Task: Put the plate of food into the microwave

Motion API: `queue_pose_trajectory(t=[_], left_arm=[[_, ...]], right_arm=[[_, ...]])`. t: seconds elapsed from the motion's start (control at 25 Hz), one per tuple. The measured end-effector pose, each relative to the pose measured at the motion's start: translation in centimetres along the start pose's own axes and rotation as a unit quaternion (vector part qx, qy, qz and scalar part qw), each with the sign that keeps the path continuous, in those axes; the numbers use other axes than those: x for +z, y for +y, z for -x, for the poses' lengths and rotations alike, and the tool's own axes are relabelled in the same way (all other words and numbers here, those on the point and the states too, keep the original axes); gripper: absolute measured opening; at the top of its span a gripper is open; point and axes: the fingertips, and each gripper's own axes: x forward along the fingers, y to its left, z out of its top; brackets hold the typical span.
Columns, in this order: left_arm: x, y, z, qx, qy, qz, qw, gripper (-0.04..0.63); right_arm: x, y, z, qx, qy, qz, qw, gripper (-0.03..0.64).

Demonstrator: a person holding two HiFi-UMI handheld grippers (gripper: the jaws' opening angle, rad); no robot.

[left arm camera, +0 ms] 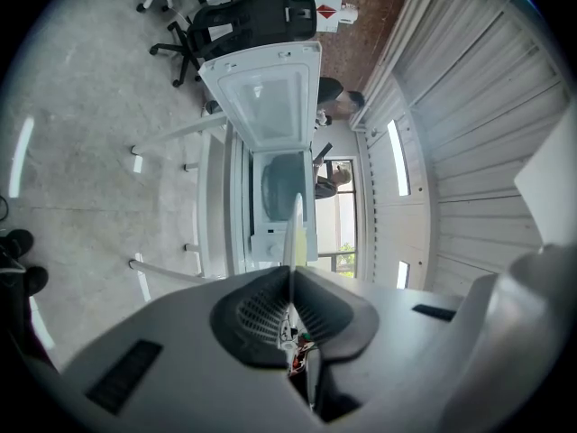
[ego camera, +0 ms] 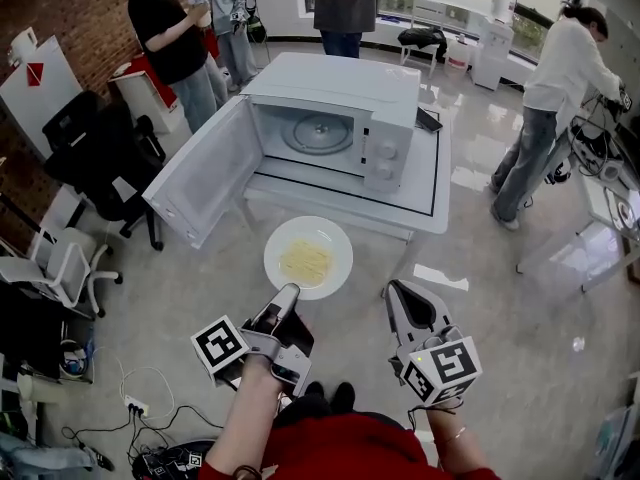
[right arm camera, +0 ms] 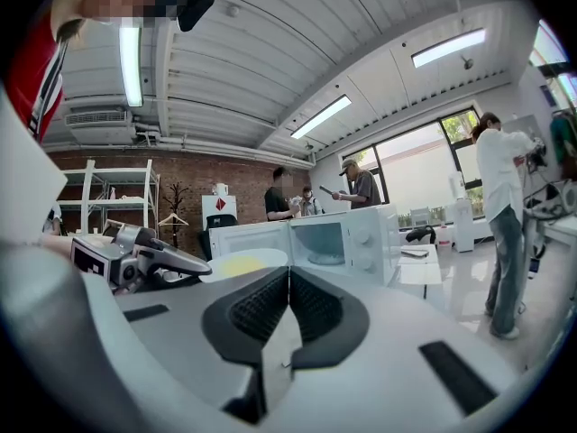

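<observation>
**Polished floor, low white table: plate hanging just short of the open microwave**

Grey polished floor is spreading under a low white table (ego camera: 432, 203). The microwave (ego camera: 340, 83) is sitting on it with its door (ego camera: 205, 183) standing wide open to the left, and the glass turntable (ego camera: 318, 134) is showing inside. People are standing about on the far side, none near the work.

Left gripper (ego camera: 288, 293) is pinching the near rim of the plate (ego camera: 325, 243), jaws tight on the edge. Its own view is showing the plate edge-on, running straight out from between the pads. Plate is hanging roughly level in the air in front of the table, yellow noodles (ego camera: 305, 262) heaped at its middle. Right gripper (ego camera: 398, 290) is hovering off to the right, jaws pressed together on nothing, apart from the plate.

Key relation: the cavity is lying straight ahead of the plate, along the left gripper's own line, with the table's near edge between them. The open door is flanking the left of that path. On this reading, the coming move is calling for a level forward push over the sill, keeping off the door. The left gripper is doing the carrying.
</observation>
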Motion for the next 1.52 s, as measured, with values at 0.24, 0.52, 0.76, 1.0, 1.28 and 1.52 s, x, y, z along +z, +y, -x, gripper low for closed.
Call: queue_pose_trajectory(t=[0.24,0.52,0.76,1.0,1.28,1.52], left_arm=[[-0.1,-0.8,-1.3,-0.008,-0.007,-0.009,0.9999,0.021],[1.2,-1.1,-3.0,-0.007,-0.015,-0.018,0.9997,0.021],[4.4,-0.7,-5.9,-0.003,-0.017,-0.020,0.9997,0.021],[9.4,0.2,-10.5,-0.001,0.007,-0.022,0.9997,0.021],[14.1,0.9,-16.7,0.016,0.063,-0.025,0.9975,0.021],[13.0,1.7,-19.8,0.018,0.100,-0.019,0.9946,0.021]], right_arm=[[0.4,-0.8,-0.5,0.009,-0.007,0.002,1.000,0.015],[0.7,-1.4,-2.0,0.016,-0.009,-0.002,1.000,0.015],[0.6,-2.2,-5.3,0.009,-0.003,-0.006,1.000,0.015],[0.7,-2.6,-11.4,-0.006,0.010,-0.008,1.000,0.015],[0.9,-3.9,-18.8,-0.051,0.020,-0.025,0.998,0.015],[1.0,-6.7,-19.4,-0.094,0.015,-0.033,0.995,0.015]])
